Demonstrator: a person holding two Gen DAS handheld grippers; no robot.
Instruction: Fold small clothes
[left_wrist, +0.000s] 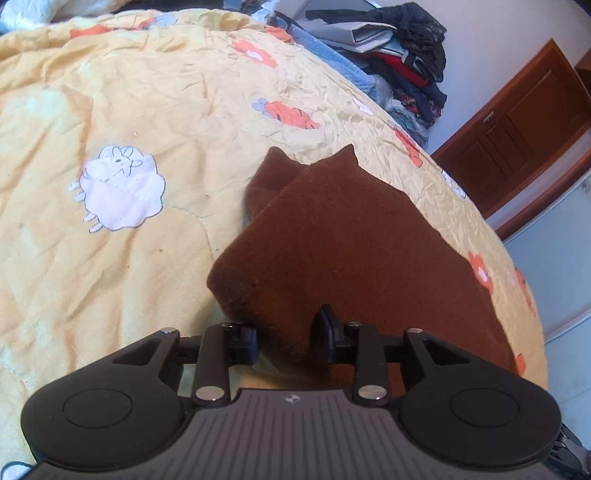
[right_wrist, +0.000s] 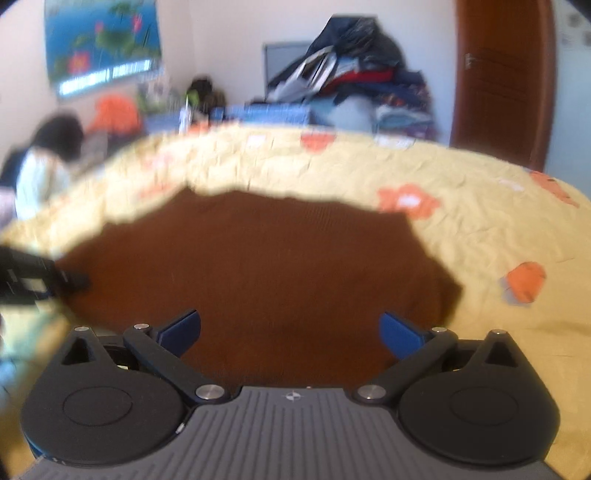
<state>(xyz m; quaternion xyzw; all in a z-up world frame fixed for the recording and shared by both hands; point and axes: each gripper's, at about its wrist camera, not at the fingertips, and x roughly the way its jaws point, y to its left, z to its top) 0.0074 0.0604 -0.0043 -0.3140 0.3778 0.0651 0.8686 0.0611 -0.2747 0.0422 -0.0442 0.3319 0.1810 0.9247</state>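
A brown knitted garment (left_wrist: 351, 240) lies folded on the yellow quilt (left_wrist: 147, 110), with two pointed corners at its far end. My left gripper (left_wrist: 290, 338) sits at the near corner of the garment. The cloth's corner lies between the partly open fingers, and the pads do not clearly press on it. In the blurred right wrist view the same brown garment (right_wrist: 258, 258) spreads across the quilt (right_wrist: 480, 229). My right gripper (right_wrist: 290, 332) hovers over its near edge with the blue pads wide open and nothing held. The left gripper (right_wrist: 74, 281) shows at the garment's left edge.
A heap of dark clothes (left_wrist: 402, 48) is piled beyond the bed's far edge, seen also as the clothes heap (right_wrist: 351, 74). A brown wooden door (left_wrist: 517, 122) stands to the right. A person (right_wrist: 44, 162) sits at the far left, below a blue poster (right_wrist: 103, 40).
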